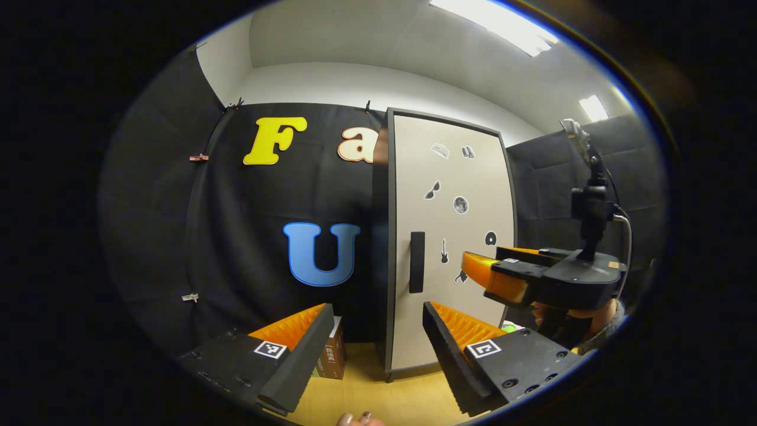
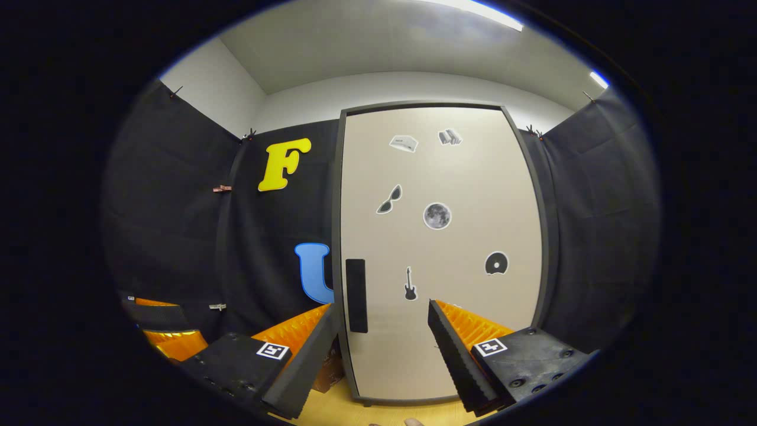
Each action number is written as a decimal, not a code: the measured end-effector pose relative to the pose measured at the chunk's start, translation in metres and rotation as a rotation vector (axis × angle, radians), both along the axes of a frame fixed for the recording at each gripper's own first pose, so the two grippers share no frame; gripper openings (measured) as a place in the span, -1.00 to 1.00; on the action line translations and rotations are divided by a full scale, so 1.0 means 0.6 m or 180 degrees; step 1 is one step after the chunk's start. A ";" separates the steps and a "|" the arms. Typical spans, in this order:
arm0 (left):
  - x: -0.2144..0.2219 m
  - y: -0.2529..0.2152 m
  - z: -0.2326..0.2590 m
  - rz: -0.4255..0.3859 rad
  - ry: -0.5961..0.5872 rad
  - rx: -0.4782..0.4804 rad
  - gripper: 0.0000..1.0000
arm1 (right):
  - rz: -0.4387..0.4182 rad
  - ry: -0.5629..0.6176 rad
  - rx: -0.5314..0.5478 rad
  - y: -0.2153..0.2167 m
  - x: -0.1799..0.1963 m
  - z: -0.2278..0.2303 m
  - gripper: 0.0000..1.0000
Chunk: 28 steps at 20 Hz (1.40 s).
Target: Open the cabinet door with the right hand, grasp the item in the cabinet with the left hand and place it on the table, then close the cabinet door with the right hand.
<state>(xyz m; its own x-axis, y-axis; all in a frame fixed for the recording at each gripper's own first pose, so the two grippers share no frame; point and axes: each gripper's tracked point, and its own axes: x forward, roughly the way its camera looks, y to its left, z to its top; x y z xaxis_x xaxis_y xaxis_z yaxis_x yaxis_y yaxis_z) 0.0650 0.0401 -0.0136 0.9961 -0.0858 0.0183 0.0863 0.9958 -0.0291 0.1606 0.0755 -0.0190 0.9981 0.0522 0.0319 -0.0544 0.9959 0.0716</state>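
Cabinet door [image 2: 440, 248] shut, so item's inside, unseen. Handle [image 2: 356, 295] sits at door's 8 o'clock edge. Right gripper [image 2: 378, 349] fingers spread, empty, near it: straddle handle squarely, clamp, swing outward along hinge arc. Left gripper [image 1: 374, 346] fingers apart, empty; hold clear.

Black cloth walls [image 2: 177, 225] enclose the booth, white wall [image 1: 355, 83] above. Ceiling light panels [image 1: 497, 23] glow at one o'clock. A pale wooden bench [image 1: 378, 396] lies at six o'clock.
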 end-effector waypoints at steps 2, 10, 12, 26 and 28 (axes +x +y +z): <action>-0.001 0.014 -0.001 0.0084 0.0014 0.0043 0.89 | 0.0062 0.0037 0.0022 0.018 0.041 -0.017 0.94; -0.002 0.057 -0.008 0.0419 0.0093 0.0067 0.89 | -0.0012 -0.0056 -0.0002 0.049 0.162 -0.050 0.77; -0.005 0.068 -0.011 0.0484 0.0120 0.0035 0.89 | -0.0004 0.0005 0.0008 0.060 0.180 -0.067 0.73; -0.043 0.114 -0.031 0.0649 0.0207 -0.0106 0.89 | -0.0333 0.0025 -0.0141 0.060 0.223 -0.087 -0.60; -0.052 0.114 -0.034 0.0623 0.0221 -0.0171 0.89 | -0.0344 0.0026 -0.0187 0.058 0.223 -0.088 -0.73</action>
<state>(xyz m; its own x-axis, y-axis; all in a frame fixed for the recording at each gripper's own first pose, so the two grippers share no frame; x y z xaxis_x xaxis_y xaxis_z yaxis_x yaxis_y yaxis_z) 0.0338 0.1088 -0.0343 0.9927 0.1087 -0.0516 -0.1127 0.9903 -0.0818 0.2944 0.1104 -0.0720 0.9983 -0.0541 0.0239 0.0538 0.9985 0.0129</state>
